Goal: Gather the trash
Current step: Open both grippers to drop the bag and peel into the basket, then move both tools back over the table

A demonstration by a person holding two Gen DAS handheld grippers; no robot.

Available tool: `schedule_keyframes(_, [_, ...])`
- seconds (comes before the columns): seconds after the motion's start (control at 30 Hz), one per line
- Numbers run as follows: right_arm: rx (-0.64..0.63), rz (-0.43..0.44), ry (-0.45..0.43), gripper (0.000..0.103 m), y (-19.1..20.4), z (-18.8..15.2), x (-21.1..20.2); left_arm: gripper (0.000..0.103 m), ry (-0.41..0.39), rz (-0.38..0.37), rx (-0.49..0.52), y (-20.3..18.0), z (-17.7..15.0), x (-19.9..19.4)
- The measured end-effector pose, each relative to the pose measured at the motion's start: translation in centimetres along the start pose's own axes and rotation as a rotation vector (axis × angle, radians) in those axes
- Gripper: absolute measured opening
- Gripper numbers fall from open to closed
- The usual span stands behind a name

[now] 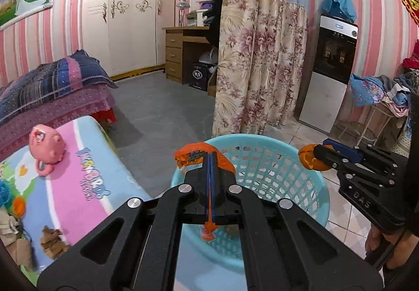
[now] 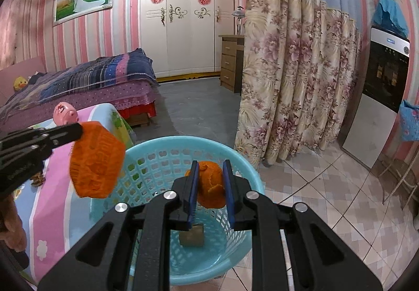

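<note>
A light blue plastic basket stands on the floor beside the striped mat. My left gripper is shut on an orange snack wrapper and holds it over the basket's near rim; the wrapper also shows in the right wrist view. My right gripper is shut on an orange peel above the basket; the peel also shows in the left wrist view. A small brownish cardboard scrap lies on the basket's bottom.
A striped mat at the left holds a pink piggy bank, brown paper scraps and an orange bit. A bed, floral curtain, wooden desk and water dispenser surround the grey floor.
</note>
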State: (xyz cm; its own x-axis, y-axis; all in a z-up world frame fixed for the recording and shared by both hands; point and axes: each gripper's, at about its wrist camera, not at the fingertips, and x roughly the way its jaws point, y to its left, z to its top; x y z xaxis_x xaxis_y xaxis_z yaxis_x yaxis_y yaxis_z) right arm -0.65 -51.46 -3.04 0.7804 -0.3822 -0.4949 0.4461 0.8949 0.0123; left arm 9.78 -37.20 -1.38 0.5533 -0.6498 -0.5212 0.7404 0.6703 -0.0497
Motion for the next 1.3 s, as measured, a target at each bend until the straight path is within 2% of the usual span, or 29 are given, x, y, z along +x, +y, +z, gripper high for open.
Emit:
schedule_keyframes(0.03, [0.003, 0.0, 0.001, 0.019, -0.1, 0.0, 0.1, 0.0, 0.017, -0.015, 0.0, 0.0, 0.0, 0.5])
schedule_keyframes(0.1, [0.009, 0.0, 0.006, 0.019, -0.1, -0.2, 0.2, 0.012, 0.039, -0.006, 0.005, 0.0, -0.1, 1.3])
schedule_keyframes(0.17, [0.013, -0.002, 0.011, 0.019, -0.2, -0.4, 0.5, 0.053, 0.042, 0.036, 0.013, 0.3, -0.3, 1.7])
schedule_keyframes(0.27, [0.025, -0.001, 0.026, 0.019, -0.3, -0.8, 1.1, 0.081, 0.017, 0.123, 0.006, 1.3, -0.7, 1.2])
schedule_keyframes(0.33, [0.036, 0.002, 0.034, 0.019, -0.3, -0.9, 1.5, 0.088, 0.005, 0.174, -0.002, 2.0, -0.9, 0.9])
schedule_keyframes(0.47, [0.05, 0.013, 0.053, 0.019, 0.2, -1.6, 2.3, 0.095, 0.005, 0.223, -0.017, 3.4, -1.3, 0.4])
schedule_keyframes(0.8, [0.05, 0.024, 0.092, 0.021, 1.7, -1.9, 5.2, 0.097, 0.003, 0.277, -0.072, 5.5, -2.4, -1.4])
schedule_keyframes(0.87, [0.041, 0.009, 0.092, 0.032, 1.9, -1.6, 5.6, 0.097, -0.001, 0.285, -0.075, 5.7, -2.6, -1.8])
schedule_keyframes(0.93, [0.039, -0.001, 0.088, 0.06, 2.0, -1.5, 5.7, 0.097, -0.009, 0.29, -0.074, 5.8, -2.5, -2.3])
schedule_keyframes(1.0, [0.033, -0.003, 0.09, 0.071, 2.1, -1.2, 5.7, 0.097, -0.02, 0.295, -0.076, 6.0, -2.4, -2.8])
schedule_keyframes(1.13, [0.003, -0.015, 0.063, 0.09, 2.7, -0.8, 4.8, 0.097, -0.035, 0.292, -0.105, 6.8, -2.2, -4.4])
schedule_keyframes(1.2, [-0.019, -0.022, 0.046, 0.094, 3.4, -0.7, 4.0, 0.097, -0.041, 0.297, -0.114, 7.1, -2.3, -5.2])
schedule_keyframes(1.3, [-0.054, -0.014, 0.027, 0.094, 4.8, -0.5, 2.9, 0.097, -0.054, 0.317, -0.121, 7.8, -2.3, -6.7])
